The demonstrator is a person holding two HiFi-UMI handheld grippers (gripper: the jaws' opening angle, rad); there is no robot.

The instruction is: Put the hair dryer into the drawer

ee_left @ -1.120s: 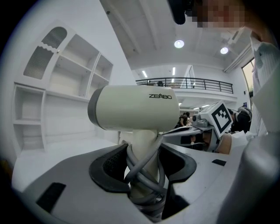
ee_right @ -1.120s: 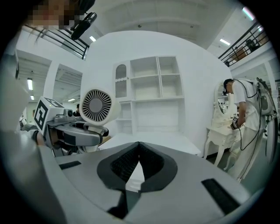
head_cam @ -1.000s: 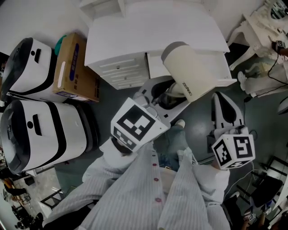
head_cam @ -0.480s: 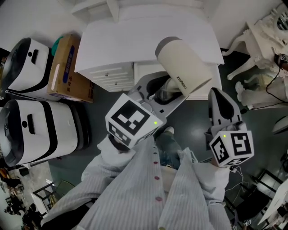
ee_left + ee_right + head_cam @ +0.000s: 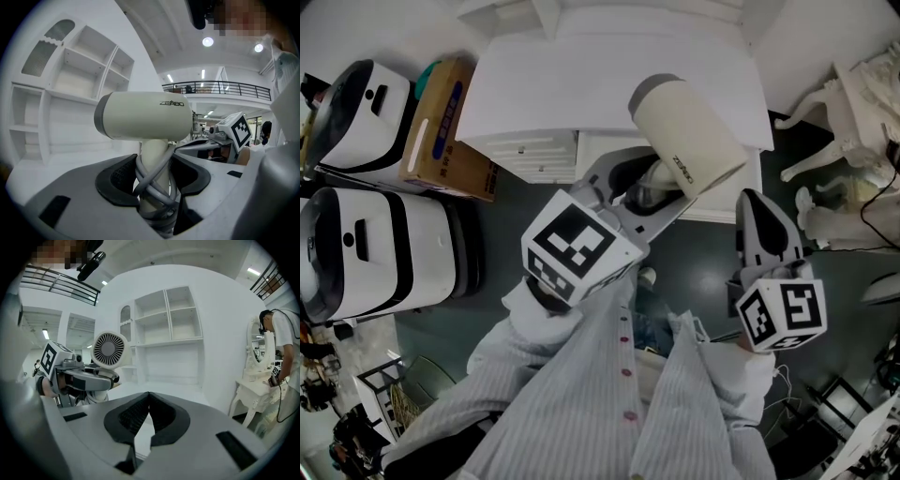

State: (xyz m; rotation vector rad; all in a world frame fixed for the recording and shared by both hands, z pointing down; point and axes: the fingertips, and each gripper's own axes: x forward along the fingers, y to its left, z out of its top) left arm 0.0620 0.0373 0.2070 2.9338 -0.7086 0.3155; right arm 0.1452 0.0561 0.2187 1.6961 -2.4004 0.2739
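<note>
Cardboard marks the far left: a brown box (image 5: 441, 131) stands on the floor well to the left of the left tongs, beside the white bench (image 5: 619, 66). Between that box and the left tongs sits the bench's stack of small drawers (image 5: 534, 155), all of which look shut. Whether a wider drawer stands open under the dryer I cannot tell. The left tongs (image 5: 642, 197) are clamped on the handle of the hair dryer (image 5: 689, 141), which stands straight up between the jaws with its grey cord (image 5: 153, 186) wound round it. The cream barrel lies crosswise to these tongs, its grey-banded end toward the bench and its grilled back end toward the right tongs. The whole dryer hangs in the air over the bench's front edge. The right tongs (image 5: 753, 202), just right of the dryer, are closed with nothing between them. Since the left hand carries the dryer, the free right tongs look best placed to pull a drawer, and the barrel's length will have to lie along it.
</note>
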